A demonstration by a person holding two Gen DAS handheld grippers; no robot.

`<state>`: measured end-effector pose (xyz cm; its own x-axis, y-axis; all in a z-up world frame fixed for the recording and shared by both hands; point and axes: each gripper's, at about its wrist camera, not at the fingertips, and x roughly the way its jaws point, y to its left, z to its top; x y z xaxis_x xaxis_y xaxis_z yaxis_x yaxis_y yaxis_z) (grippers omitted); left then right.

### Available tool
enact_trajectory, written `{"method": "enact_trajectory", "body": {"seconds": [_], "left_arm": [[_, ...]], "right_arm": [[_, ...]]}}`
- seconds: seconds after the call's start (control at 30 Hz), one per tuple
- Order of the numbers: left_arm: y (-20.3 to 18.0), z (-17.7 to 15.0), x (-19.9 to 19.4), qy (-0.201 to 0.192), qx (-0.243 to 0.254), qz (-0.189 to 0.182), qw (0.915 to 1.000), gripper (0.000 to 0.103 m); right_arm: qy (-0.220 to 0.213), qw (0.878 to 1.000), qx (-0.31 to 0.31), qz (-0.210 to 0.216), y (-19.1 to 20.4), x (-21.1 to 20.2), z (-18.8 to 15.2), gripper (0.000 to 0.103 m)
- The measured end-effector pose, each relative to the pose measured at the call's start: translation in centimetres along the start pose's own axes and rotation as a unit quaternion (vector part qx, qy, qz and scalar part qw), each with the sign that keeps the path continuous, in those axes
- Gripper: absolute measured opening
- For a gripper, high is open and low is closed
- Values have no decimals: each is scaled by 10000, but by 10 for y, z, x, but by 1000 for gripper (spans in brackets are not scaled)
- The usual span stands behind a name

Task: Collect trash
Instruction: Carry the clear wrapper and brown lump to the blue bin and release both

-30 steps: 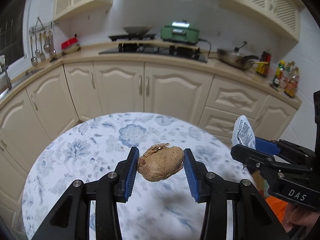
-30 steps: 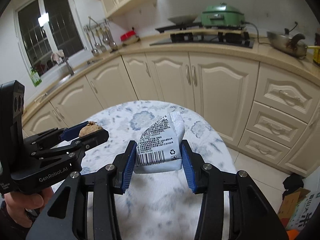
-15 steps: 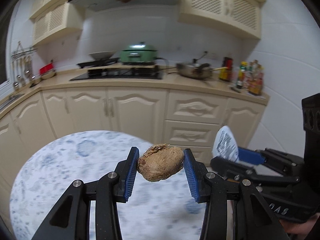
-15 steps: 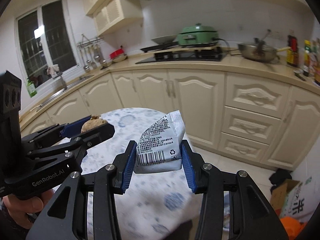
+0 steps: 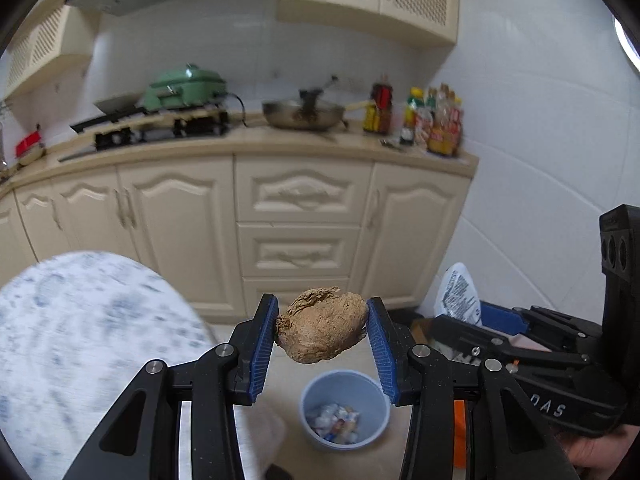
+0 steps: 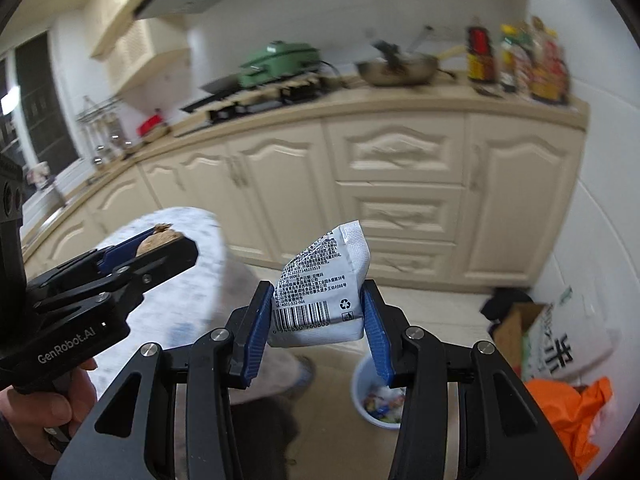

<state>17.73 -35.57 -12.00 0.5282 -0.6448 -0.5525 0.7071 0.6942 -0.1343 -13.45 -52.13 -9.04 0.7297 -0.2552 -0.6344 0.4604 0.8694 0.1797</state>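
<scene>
Readable stuff first: the left gripper (image 6: 176,246) body says "GenRobot.AI" at the lower left of the right wrist view, the right gripper (image 5: 460,316) shows "DAS" at the lower right of the left wrist view. The white packet (image 6: 320,296) has a barcode, a recycling mark and small print too tiny to read. Right jaws are clamped on that packet. Left jaws pinch a brown crumpled lump (image 5: 322,330) mid-frame. The pale blue bin (image 5: 345,408) sits on the floor right below it, wrappers inside.

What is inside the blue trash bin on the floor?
The trash bin holds a small heap of mixed, colourful wrappers at the bottom. What lies under that heap is covered.
</scene>
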Motion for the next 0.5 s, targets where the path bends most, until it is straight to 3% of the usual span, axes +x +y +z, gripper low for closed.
{"method": "enact_trajectory", "body": {"seconds": [0.2, 0.5], "left_arm": [[-11, -10, 82, 693, 3, -110, 9975, 41], [-15, -11, 203, 1695, 13, -169, 9854, 41]], "right_arm": [[449, 9981, 352, -229, -57, 42, -21, 45], [1202, 9872, 1015, -241, -128, 119, -63, 45]]}}
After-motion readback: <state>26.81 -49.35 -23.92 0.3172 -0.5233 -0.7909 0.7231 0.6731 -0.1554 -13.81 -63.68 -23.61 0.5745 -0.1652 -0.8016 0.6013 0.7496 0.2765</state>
